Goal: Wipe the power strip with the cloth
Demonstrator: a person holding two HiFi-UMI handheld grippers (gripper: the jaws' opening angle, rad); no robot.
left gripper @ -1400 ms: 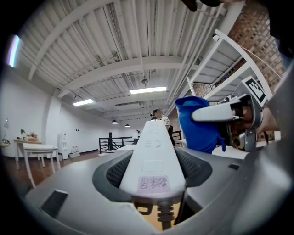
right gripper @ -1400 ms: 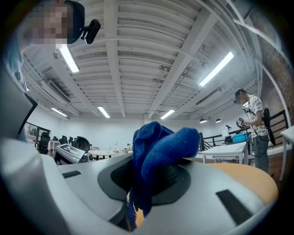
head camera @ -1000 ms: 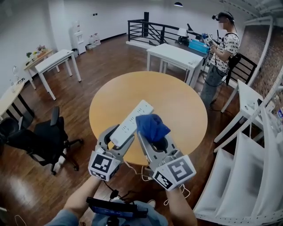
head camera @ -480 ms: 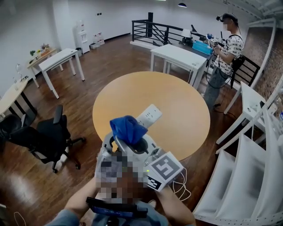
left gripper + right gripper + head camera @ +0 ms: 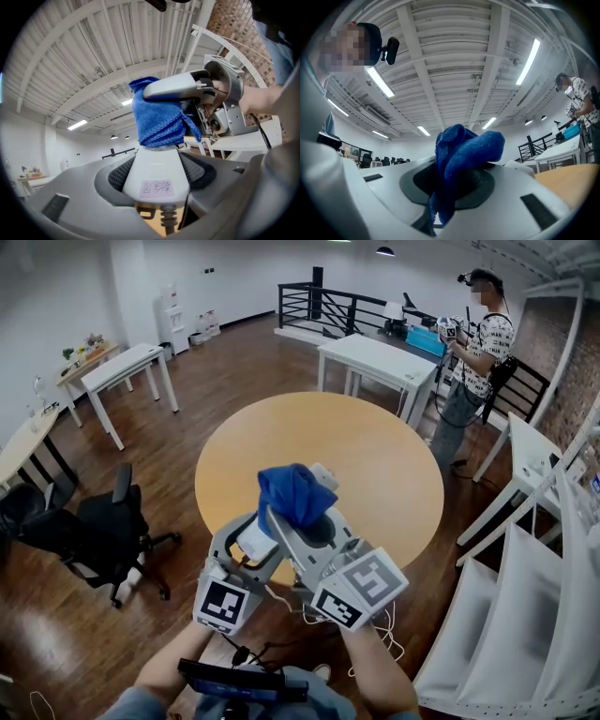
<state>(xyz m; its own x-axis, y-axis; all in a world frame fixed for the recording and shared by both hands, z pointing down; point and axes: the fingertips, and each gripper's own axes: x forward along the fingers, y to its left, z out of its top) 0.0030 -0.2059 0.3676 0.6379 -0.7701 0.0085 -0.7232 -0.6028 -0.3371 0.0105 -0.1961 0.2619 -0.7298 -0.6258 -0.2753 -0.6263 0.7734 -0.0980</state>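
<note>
The white power strip (image 5: 260, 536) is held up over the near edge of the round wooden table (image 5: 375, 465), with my left gripper (image 5: 251, 538) shut on its cord end (image 5: 157, 180). My right gripper (image 5: 292, 512) is shut on a bunched blue cloth (image 5: 295, 493) and presses it onto the strip's middle. In the left gripper view the cloth (image 5: 157, 119) covers the strip beyond the jaws, under the right gripper's finger (image 5: 180, 86). The right gripper view shows the cloth (image 5: 461, 154) clamped between its jaws. The strip's far end (image 5: 325, 477) pokes out past the cloth.
A person (image 5: 473, 343) stands at a white table (image 5: 380, 357) beyond the round table. A black office chair (image 5: 103, 531) is at the left. White desks (image 5: 127, 367) stand at far left, white shelving (image 5: 525, 596) at right. A cord (image 5: 380, 638) hangs below my hands.
The blue cloth has slid along the strip: from its far part a second ago, toward the near end, and now back over the middle. The left gripper has kept its hold.
</note>
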